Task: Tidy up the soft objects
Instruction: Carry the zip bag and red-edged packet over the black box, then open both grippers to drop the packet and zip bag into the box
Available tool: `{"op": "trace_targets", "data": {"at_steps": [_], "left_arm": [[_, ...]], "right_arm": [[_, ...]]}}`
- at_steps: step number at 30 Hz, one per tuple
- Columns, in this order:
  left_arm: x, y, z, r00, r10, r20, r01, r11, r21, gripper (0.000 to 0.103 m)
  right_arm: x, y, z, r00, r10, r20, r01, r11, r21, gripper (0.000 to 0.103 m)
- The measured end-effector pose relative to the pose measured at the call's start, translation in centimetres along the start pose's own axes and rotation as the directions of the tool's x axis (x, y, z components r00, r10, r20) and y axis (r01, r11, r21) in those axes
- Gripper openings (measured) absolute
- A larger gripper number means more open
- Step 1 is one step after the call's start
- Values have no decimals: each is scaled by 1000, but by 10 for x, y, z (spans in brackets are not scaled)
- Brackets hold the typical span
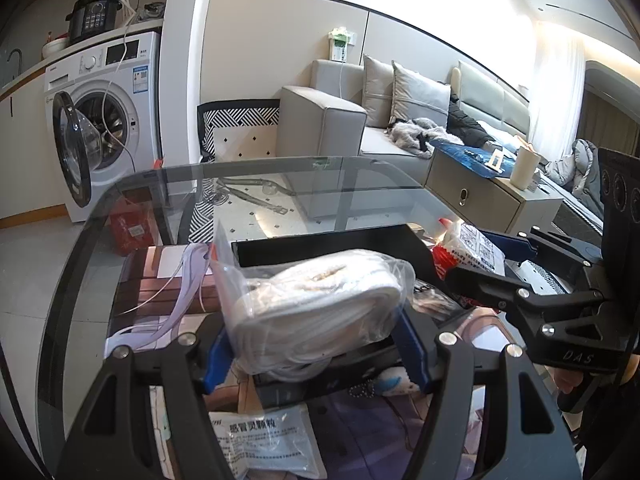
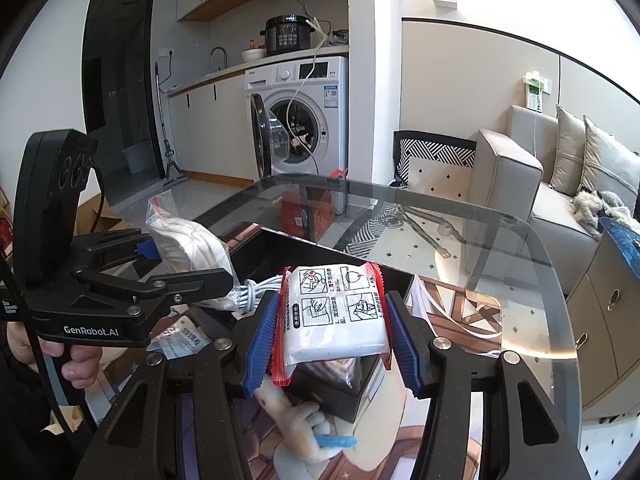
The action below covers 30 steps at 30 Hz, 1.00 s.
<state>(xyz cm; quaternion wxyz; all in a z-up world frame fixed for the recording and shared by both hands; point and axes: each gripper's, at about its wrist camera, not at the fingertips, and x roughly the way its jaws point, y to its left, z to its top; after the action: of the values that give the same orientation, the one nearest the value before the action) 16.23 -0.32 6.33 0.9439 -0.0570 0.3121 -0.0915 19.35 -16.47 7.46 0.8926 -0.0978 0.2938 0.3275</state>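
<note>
My left gripper (image 1: 316, 340) is shut on a clear bag of white gloves (image 1: 316, 312) and holds it over a black open box (image 1: 320, 246) on the glass table. The bag also shows in the right wrist view (image 2: 188, 248). My right gripper (image 2: 330, 340) is shut on a red-and-white sealed packet (image 2: 336, 316) and holds it above the same black box (image 2: 348, 396). The packet also shows in the left wrist view (image 1: 468, 252), held in the right gripper (image 1: 472, 256). A white plush toy (image 2: 296, 420) lies under the box's near corner.
The glass table (image 1: 280, 184) has a printed mat beneath. A medicine sachet (image 1: 260, 440) lies near me. A coiled white cable (image 2: 256, 292) lies in the box. A washing machine (image 2: 304, 116), sofa (image 1: 332, 120) and side cabinet (image 1: 480, 196) stand beyond.
</note>
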Motion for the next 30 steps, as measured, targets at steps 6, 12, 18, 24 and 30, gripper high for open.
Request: {"op": "trace_targets", "data": {"at_steps": [6,12,18,24,30], "left_arm": [[16,0,5,1000,8,-12,-8,1000,-2,68],[26,-6,10,1000,9,-23,-8,1000,22,68],[37,-3,15,999,-3,-34,4,1000,8,68],[44,-1,16,999,-10,-50,10,1000,1,68],[43,0,15,998,5,-62,-5,1000,11,74]], "right_arm": [[19,-5,-1,1000,-2,-22,2,1000,-9,54],[31,-8,0,999,-7,-35,6,1000,-25,54],[42,-14,3,998,-11,-55,8,999,-40,54],[50,-14,4,998,-4,-70,0,998,-58,54],[47,-17,3,999,0,-52,-3,997,-71,70]]}}
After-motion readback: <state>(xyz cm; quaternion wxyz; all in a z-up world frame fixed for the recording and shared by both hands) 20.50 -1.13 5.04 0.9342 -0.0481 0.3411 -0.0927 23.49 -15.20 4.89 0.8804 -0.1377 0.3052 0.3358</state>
